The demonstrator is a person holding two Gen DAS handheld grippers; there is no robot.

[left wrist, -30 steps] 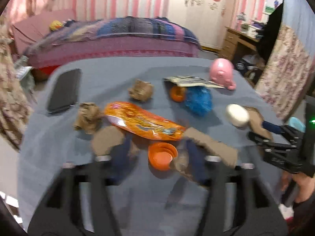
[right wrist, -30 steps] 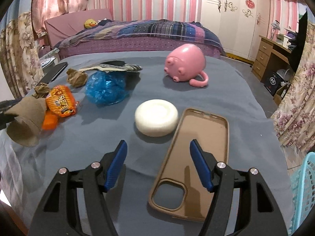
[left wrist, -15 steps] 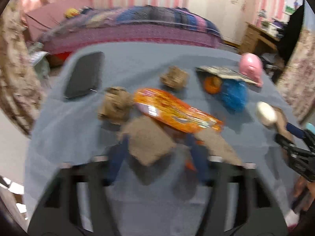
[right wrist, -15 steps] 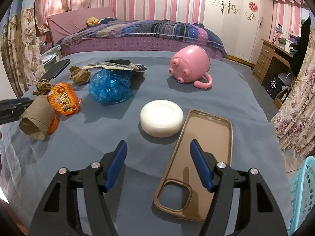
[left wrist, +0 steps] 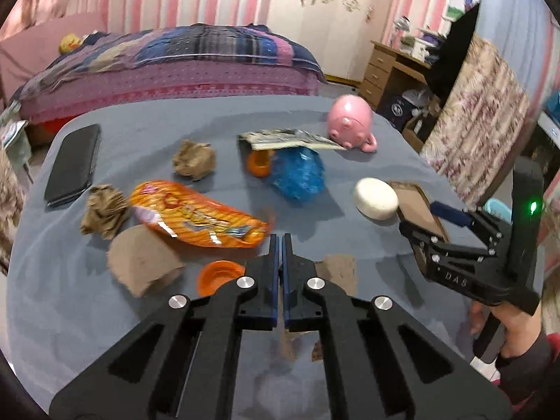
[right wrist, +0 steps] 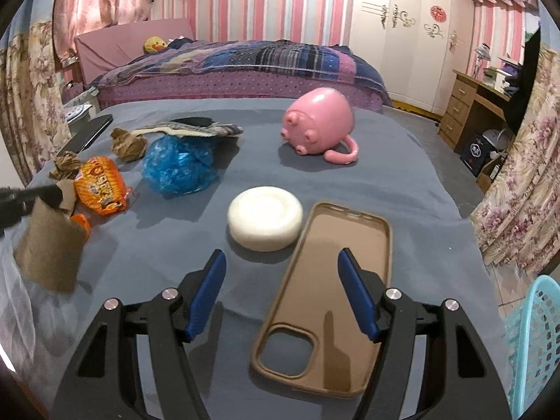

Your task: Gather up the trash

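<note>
Brown cardboard tube (right wrist: 49,245) hangs pinched in the left gripper (left wrist: 281,241), jaws pressed together, at the bench's (right wrist: 402,161) near left; right gripper (right wrist: 281,273) jaws spread over a phone case (right wrist: 336,280).

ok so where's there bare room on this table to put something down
Bare cloth lies between the pink pig mug and the white round block, and in the near strip between the cardboard tube and the phone case. The left side is crowded: snack bag, crumpled paper balls, blue bag and orange cap sit close together.
</note>
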